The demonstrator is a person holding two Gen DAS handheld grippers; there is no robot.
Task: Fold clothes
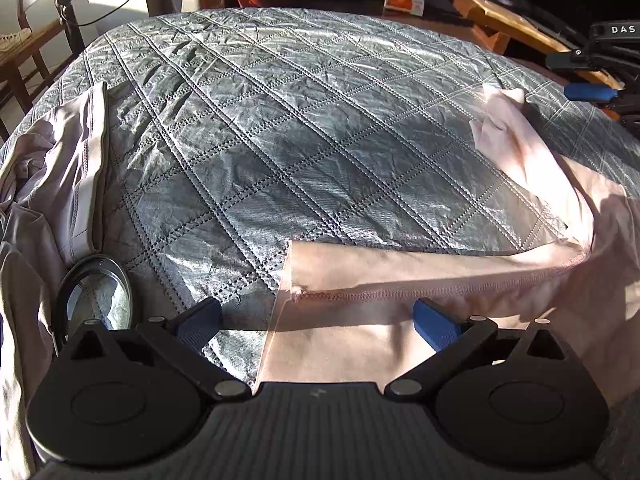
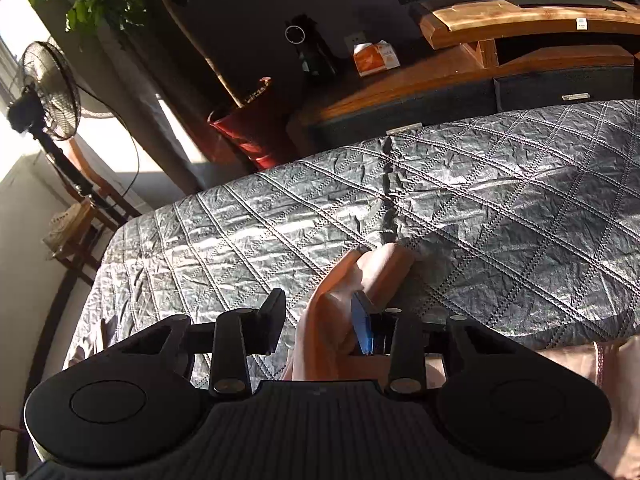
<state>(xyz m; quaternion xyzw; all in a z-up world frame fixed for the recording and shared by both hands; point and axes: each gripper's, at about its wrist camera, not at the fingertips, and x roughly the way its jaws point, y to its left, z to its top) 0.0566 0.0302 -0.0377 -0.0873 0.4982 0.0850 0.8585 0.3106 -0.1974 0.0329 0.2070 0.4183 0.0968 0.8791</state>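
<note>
A pale pink garment lies on the grey quilted bed cover, its hemmed corner between the jaws of my left gripper, which stand wide open above it. My right gripper is open, with a bunched fold of the same pink garment running between its fingers against the blue pad. In the left wrist view the right gripper shows at the far right beside the garment's raised end.
A second pale garment is heaped at the left bed edge. A wooden chair, a red plant pot, a standing fan and a wooden table surround the bed.
</note>
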